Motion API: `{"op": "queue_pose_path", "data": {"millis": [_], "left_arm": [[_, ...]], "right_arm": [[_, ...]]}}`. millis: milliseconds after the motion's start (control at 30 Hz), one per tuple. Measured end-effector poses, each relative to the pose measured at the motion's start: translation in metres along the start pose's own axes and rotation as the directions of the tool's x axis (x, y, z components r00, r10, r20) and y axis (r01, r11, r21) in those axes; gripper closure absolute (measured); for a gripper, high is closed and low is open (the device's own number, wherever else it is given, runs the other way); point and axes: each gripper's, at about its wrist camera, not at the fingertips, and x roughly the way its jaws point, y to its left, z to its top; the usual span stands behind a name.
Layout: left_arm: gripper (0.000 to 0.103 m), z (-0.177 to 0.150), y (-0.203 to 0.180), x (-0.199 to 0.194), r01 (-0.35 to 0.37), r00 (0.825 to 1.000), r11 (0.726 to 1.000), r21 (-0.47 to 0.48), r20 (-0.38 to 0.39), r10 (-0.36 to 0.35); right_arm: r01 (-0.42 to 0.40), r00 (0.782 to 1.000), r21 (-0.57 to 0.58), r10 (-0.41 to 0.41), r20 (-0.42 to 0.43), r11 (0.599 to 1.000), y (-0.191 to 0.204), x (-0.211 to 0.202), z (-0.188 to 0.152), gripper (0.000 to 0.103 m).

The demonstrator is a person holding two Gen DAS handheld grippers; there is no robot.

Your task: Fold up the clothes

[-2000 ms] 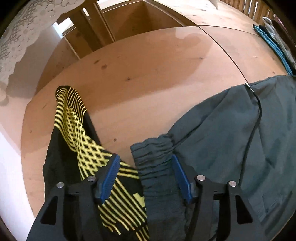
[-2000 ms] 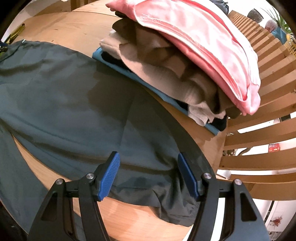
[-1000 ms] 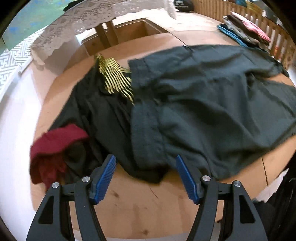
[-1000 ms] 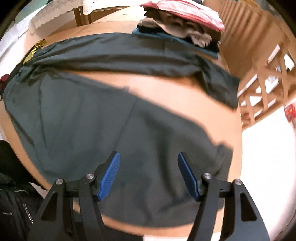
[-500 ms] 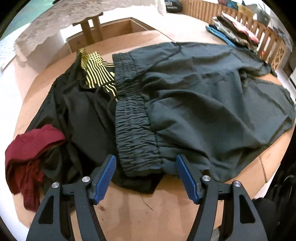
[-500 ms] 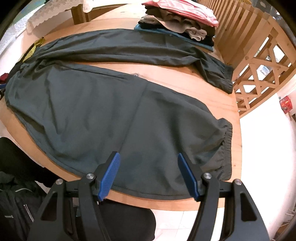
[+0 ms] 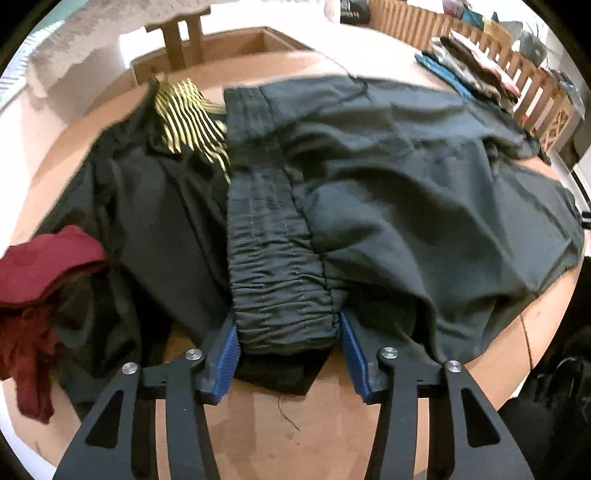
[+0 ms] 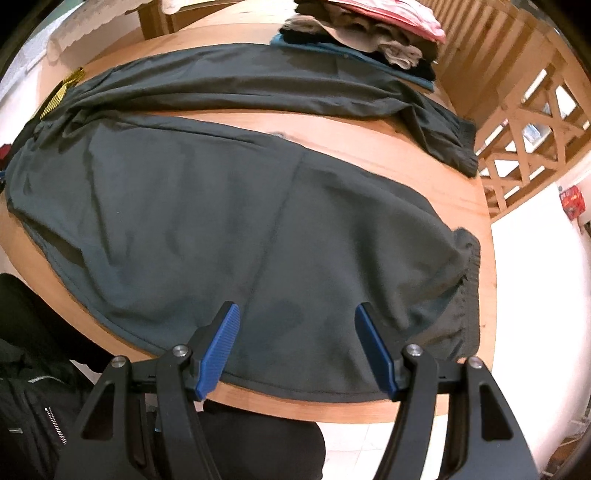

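Both grippers have dropped closer since half a second ago: left gripper (image 7: pixel 288 352) now has the near end of the waistband (image 7: pixel 273 258) between its pads, before it hung short of it. Right gripper (image 8: pixel 297 350) has come down over the near trouser leg, cuff (image 8: pixel 467 280) off to its right.

Progress: early. Grey trousers (image 8: pixel 207 214) are spread flat on the wooden table (image 8: pixel 369 155), legs splayed apart in a V with bare wood between them. No fold made yet. Next step, I'd guess, is bringing one leg over the other, then folding lengthwise.

Done pile: folded stack (image 8: pixel 369 29) at the far edge. Still waiting: black garment with yellow stripes (image 7: pixel 155 206) under the waistband end, red cloth (image 7: pixel 40 273) further left.

Left jaws: spread, pads flanking the waistband end, touching or nearly so at both sides, not clamped yet. Holding nothing.

Right jaws: spread wide, pads above the leg fabric near the table's front edge. Can't tell if they touch the cloth. Holding nothing.
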Motion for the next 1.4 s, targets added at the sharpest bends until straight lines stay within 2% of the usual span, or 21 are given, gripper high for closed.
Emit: {"op": "queue_pose_path", "data": {"millis": [100, 200, 267, 400, 533, 633, 1033, 1067, 1100, 1133, 1167, 1267, 1400], "left_arm": [[0.058, 0.003, -0.006, -0.018, -0.025, 0.999, 1.000, 0.003, 0.043, 0.025], [0.059, 0.008, -0.007, -0.030, -0.060, 0.996, 0.998, 0.001, 0.065, 0.060], [0.059, 0.012, -0.002, -0.035, -0.068, 0.995, 0.998, -0.010, 0.066, 0.069], [0.059, 0.012, 0.004, -0.031, -0.103, 0.994, 0.994, -0.031, 0.021, 0.103], [0.058, 0.008, -0.001, -0.016, -0.138, 0.990, 0.990, -0.020, -0.035, 0.137], [0.056, 0.006, -0.006, -0.010, -0.151, 0.987, 0.988, -0.013, -0.055, 0.150], [0.053, 0.008, -0.013, -0.009, -0.149, 0.987, 0.989, -0.003, -0.066, 0.148], [0.053, 0.007, -0.013, -0.008, -0.146, 0.987, 0.989, -0.004, -0.065, 0.146], [0.053, 0.007, -0.012, -0.008, -0.144, 0.988, 0.990, -0.005, -0.064, 0.144], [0.053, 0.006, -0.012, -0.008, -0.142, 0.988, 0.990, -0.007, -0.062, 0.142], [0.053, 0.006, -0.011, -0.008, -0.140, 0.988, 0.990, -0.007, -0.060, 0.140], [0.051, 0.002, -0.011, -0.008, -0.134, 0.990, 0.991, -0.004, -0.052, 0.133], [0.049, -0.006, -0.014, -0.010, -0.122, 0.991, 0.992, 0.026, -0.049, 0.123]], "right_arm": [[0.016, 1.000, 0.053, -0.017, 0.019, 0.998, -0.018, -0.002, -0.010, 0.039], [0.067, 0.997, 0.123, -0.072, 0.038, 0.990, -0.045, -0.008, -0.026, 0.039], [0.069, 0.997, 0.179, -0.076, 0.029, 0.981, -0.063, -0.010, -0.039, 0.039], [0.087, 0.996, 0.180, -0.091, 0.016, 0.980, -0.072, -0.012, -0.066, 0.039], [0.089, 0.996, 0.182, -0.092, 0.009, 0.979, -0.070, -0.006, -0.079, 0.039], [0.001, 1.000, 0.303, -0.009, 0.025, 0.953, -0.087, 0.002, -0.077, 0.039], [-0.084, 0.991, 0.295, 0.049, 0.125, 0.952, -0.072, 0.016, -0.049, 0.040], [-0.100, 0.988, 0.310, 0.059, 0.140, 0.946, -0.073, 0.017, -0.048, 0.050], [-0.117, 0.986, 0.323, 0.070, 0.154, 0.939, -0.074, 0.017, -0.047, 0.079], [-0.134, 0.982, 0.337, 0.080, 0.170, 0.932, -0.075, 0.017, -0.046, 0.095], [-0.151, 0.979, 0.350, 0.090, 0.185, 0.925, -0.076, 0.018, -0.046, 0.099], [-0.200, 0.966, 0.412, 0.109, 0.232, 0.889, -0.086, 0.012, -0.046, 0.100], [-0.242, 0.942, 0.464, 0.092, 0.322, 0.852, -0.103, -0.017, -0.046, 0.100]]}}
